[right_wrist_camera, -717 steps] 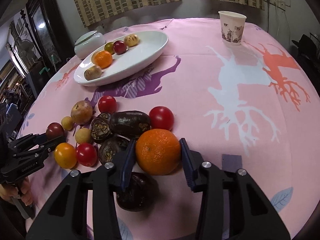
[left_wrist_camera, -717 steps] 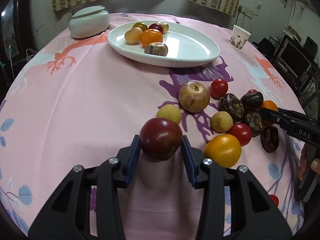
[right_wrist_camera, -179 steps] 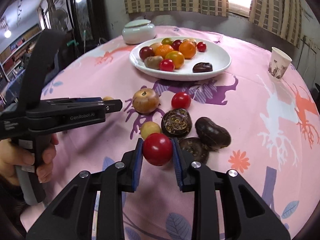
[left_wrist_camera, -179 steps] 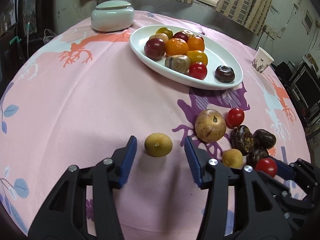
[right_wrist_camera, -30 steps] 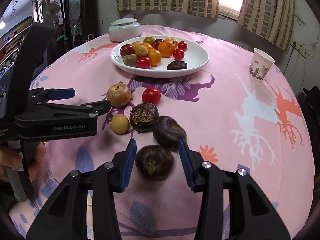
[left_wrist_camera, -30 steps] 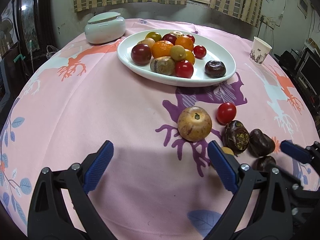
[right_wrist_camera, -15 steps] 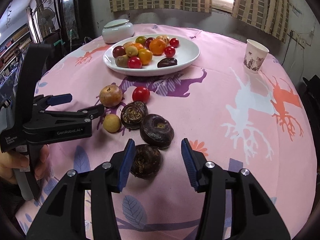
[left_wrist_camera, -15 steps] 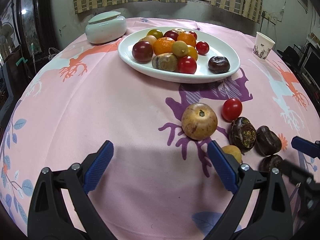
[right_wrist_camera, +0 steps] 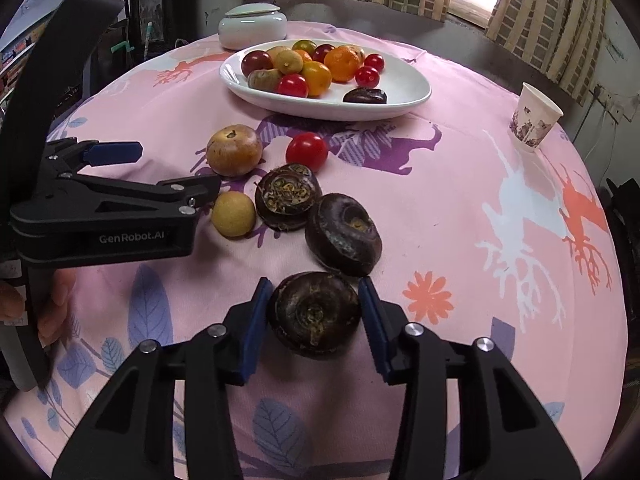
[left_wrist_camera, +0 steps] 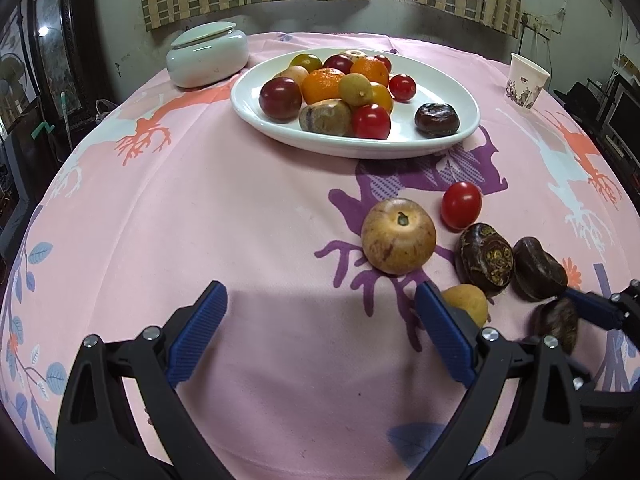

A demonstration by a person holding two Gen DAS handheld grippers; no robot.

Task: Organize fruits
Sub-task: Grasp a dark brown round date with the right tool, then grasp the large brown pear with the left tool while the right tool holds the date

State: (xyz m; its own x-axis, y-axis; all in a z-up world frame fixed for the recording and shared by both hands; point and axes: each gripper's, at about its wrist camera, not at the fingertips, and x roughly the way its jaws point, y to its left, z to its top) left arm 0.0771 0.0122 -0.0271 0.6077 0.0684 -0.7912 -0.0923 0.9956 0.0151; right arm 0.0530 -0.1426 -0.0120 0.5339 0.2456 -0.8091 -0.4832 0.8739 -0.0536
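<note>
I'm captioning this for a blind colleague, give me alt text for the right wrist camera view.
The right gripper closes its blue pads around a dark brown fruit on a pink tablecloth. Beyond it lie five more loose fruits and a white plate piled with fruit; the open left gripper reaches in from the left.

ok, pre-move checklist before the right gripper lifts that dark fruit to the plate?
1. Right gripper brackets the dark fruit: ok, one pad on each side.
2. Pads clamped on it: cannot tell, they sit at its sides but firm contact is not clear.
3. Neighbour dark fruit apart from it: not ok, it lies just beyond and looks to touch or nearly so.
4. Free spot on the plate: ok, the right part is bare.
5. Left gripper out of the way: ok, open, empty, off to the left.
6. Cup off the path: ok, far right.
</note>
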